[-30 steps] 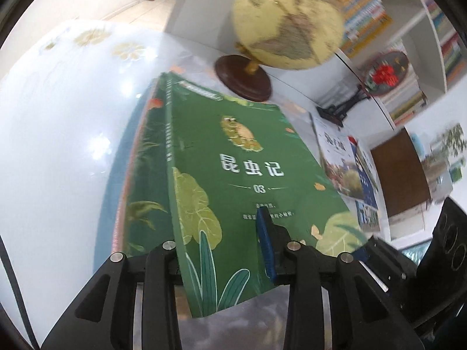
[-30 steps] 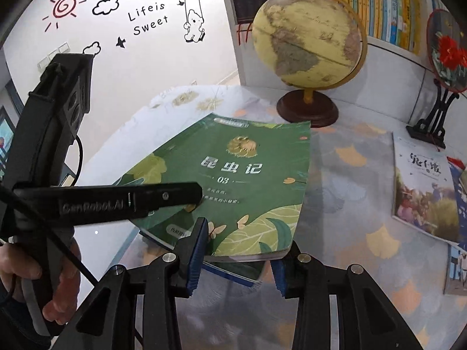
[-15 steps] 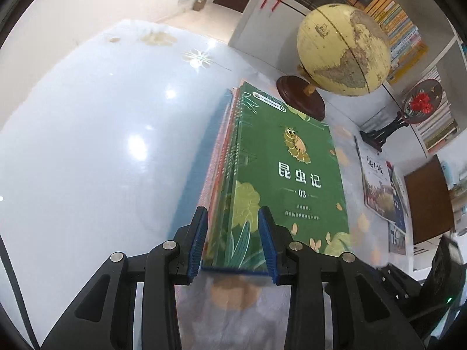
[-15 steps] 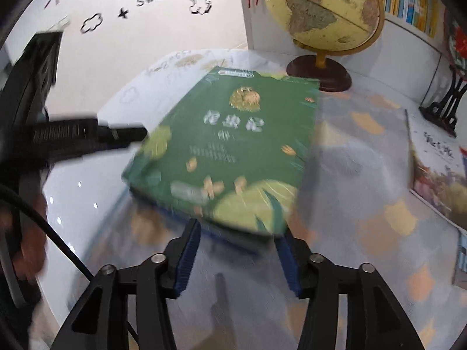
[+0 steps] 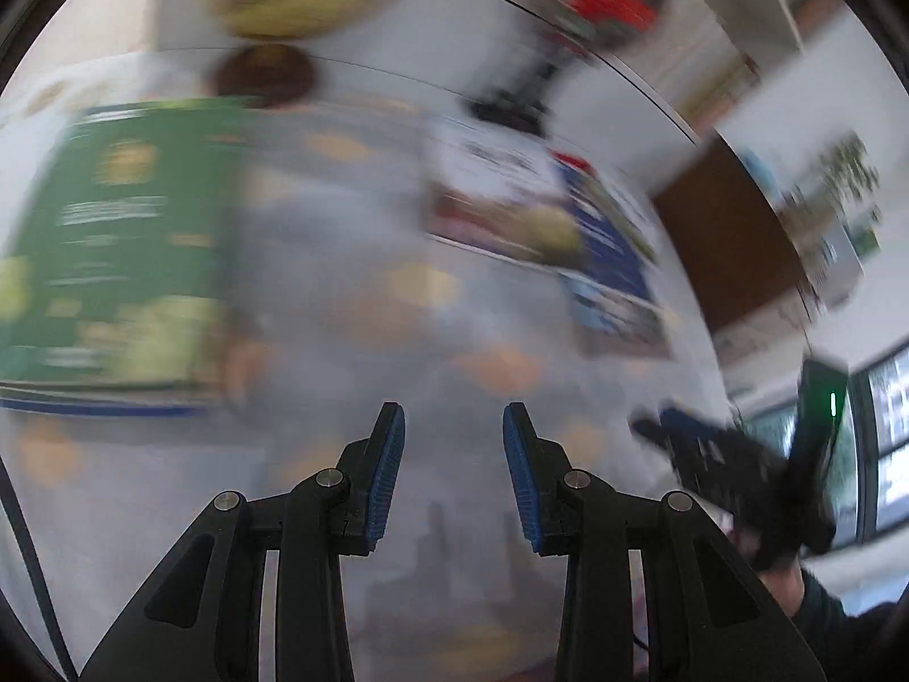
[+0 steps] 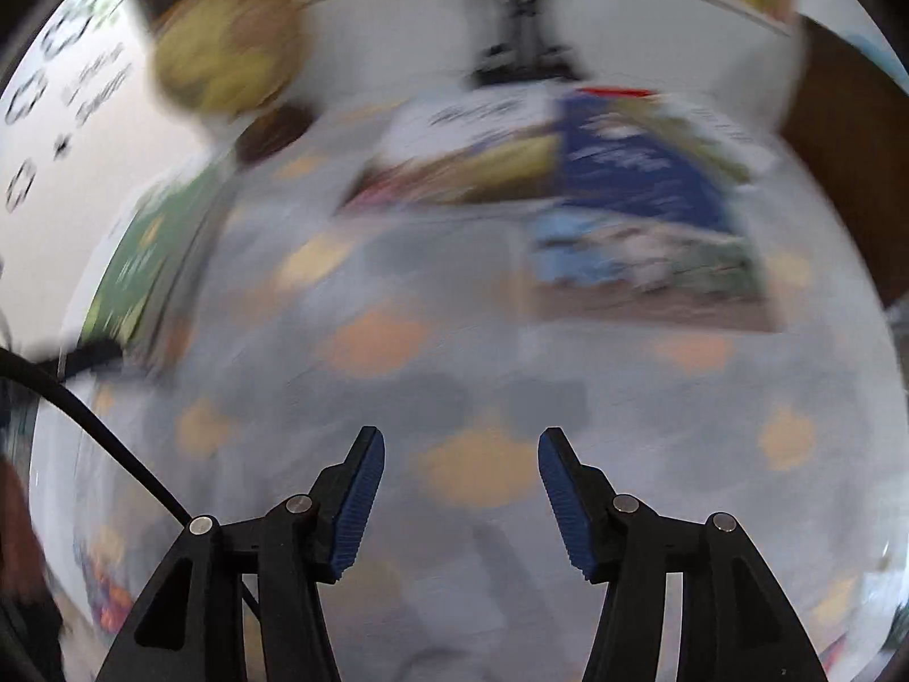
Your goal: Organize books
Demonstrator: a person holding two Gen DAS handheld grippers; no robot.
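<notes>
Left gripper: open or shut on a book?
Open: the left gripper shows only bare tablecloth between its pads; the green book lies apart.

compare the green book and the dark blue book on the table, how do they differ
The green book lies at the left, on top of a stack whose blue edge shows beneath it; the dark blue book lies further right, partly overlapped by a white-topped book. The green book's cover is fully exposed and mostly one colour; the dark blue book's cover turns to a paler picture at its near end. Both lie flat and face up, and no gripper holds either.
</notes>
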